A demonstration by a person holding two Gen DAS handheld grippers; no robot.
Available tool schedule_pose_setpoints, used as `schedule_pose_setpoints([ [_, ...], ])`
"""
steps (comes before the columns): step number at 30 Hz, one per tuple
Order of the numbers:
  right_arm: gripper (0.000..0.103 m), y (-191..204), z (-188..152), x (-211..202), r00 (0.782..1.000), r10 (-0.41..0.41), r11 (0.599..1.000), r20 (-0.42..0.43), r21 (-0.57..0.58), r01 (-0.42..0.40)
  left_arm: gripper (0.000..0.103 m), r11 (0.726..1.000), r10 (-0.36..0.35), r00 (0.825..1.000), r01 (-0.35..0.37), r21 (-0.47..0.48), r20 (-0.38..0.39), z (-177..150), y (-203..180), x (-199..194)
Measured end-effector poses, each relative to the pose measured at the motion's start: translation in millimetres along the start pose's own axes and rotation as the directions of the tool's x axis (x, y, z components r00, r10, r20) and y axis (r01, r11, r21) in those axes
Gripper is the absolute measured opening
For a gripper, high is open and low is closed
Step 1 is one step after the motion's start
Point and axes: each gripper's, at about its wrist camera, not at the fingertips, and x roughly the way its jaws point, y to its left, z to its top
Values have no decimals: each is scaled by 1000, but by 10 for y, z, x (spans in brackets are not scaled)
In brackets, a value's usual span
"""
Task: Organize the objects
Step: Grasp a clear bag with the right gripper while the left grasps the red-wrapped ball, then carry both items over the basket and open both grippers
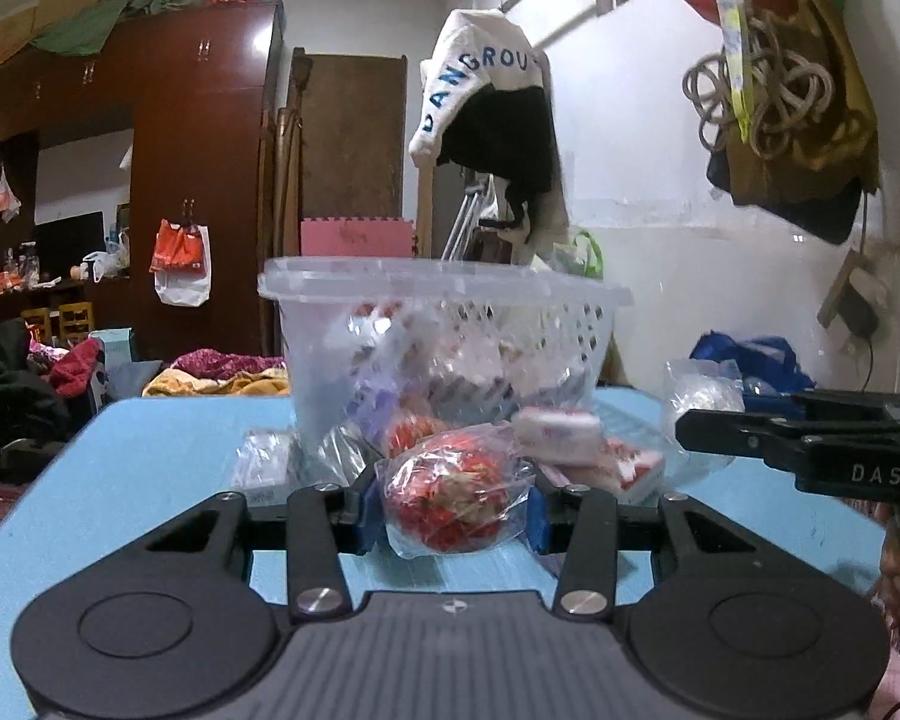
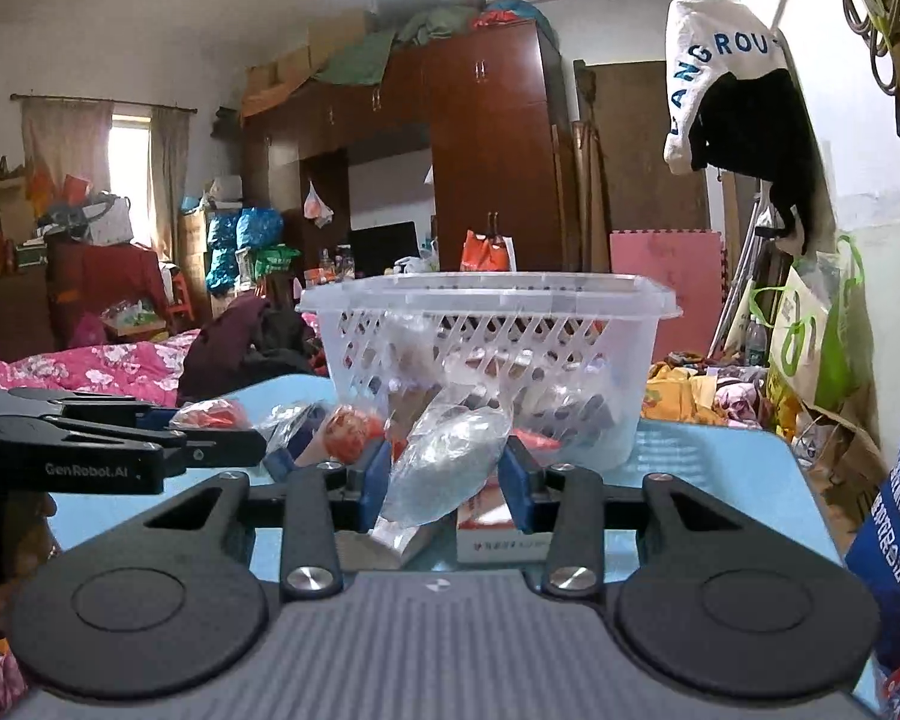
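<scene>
A clear plastic basket [image 1: 594, 300] stands on the blue table [image 1: 120, 480], with several packets inside; it also shows in the right wrist view [image 2: 648, 300]. My left gripper [image 1: 450, 513] is shut on a clear bag of red items [image 1: 450, 498] in front of the basket. My right gripper [image 2: 444, 480] is shut on a clear bag of silvery grey contents [image 2: 450, 462], low over the table. Each gripper shows in the other's view, the right one [image 1: 810, 444] and the left one [image 2: 120, 444].
Loose packets lie by the basket: white and red boxes [image 1: 570, 438], a clear bag [image 1: 702, 396], a red ball bag [image 2: 348, 432], a white box [image 2: 498, 531]. A blue bag [image 2: 894, 528] stands at the right table edge. Bed and wardrobe stand behind.
</scene>
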Motion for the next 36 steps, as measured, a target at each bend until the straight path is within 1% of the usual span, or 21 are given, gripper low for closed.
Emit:
schedule_pose_setpoints([
  [5,43,-39,220,32,999,-6,1000,36,-2,6,48,1000,0,1000,0,-19,29,247,99,0],
  [10,43,-74,469,156,998,-6,1000,69,5,5,48,1000,-2,999,3,-29,45,547,171,65],
  [16,43,-165,714,376,997,-4,1000,81,14,3,48,999,32,998,-30,-39,54,994,224,297],
  [19,43,-277,841,491,998,-6,1000,62,9,6,48,998,35,999,-33,-48,36,1259,224,501],
  [22,43,-413,953,676,1000,4,1000,13,28,-5,48,996,28,1000,-29,-84,-9,1472,277,804],
  [24,43,-453,985,804,1000,-6,1000,-26,28,7,48,994,36,998,-40,-97,-43,1520,307,977],
  [26,43,-461,994,940,998,-37,999,-59,1,38,49,992,40,996,-49,-115,-77,1524,337,1172],
  [28,43,-484,1009,1069,995,-56,998,-79,-8,56,50,993,27,993,-40,-114,-117,1518,356,1353],
  [29,44,-496,1015,1111,996,-54,999,-71,-6,54,58,993,13,992,-27,-111,-129,1492,368,1445],
  [30,46,-507,1023,1137,997,-48,999,-62,-2,48,73,995,6,990,-20,-100,-138,1462,376,1509],
  [31,60,-514,1024,1165,996,-49,999,-69,5,50,78,995,17,989,-30,-91,-145,1429,382,1554],
  [32,69,-510,1021,1188,995,-50,999,-88,6,51,79,994,45,988,-58,-87,-150,1399,391,1585],
  [33,84,-498,1003,1185,993,-59,998,-102,-4,59,79,993,60,986,-74,-87,-154,1373,405,1583],
  [34,89,-469,982,1148,992,-83,996,-100,-29,80,79,993,57,987,-71,-89,-152,1340,427,1543],
  [36,92,-434,935,1043,988,-116,992,-98,-61,110,79,994,39,992,-50,-94,-121,1279,473,1373],
])
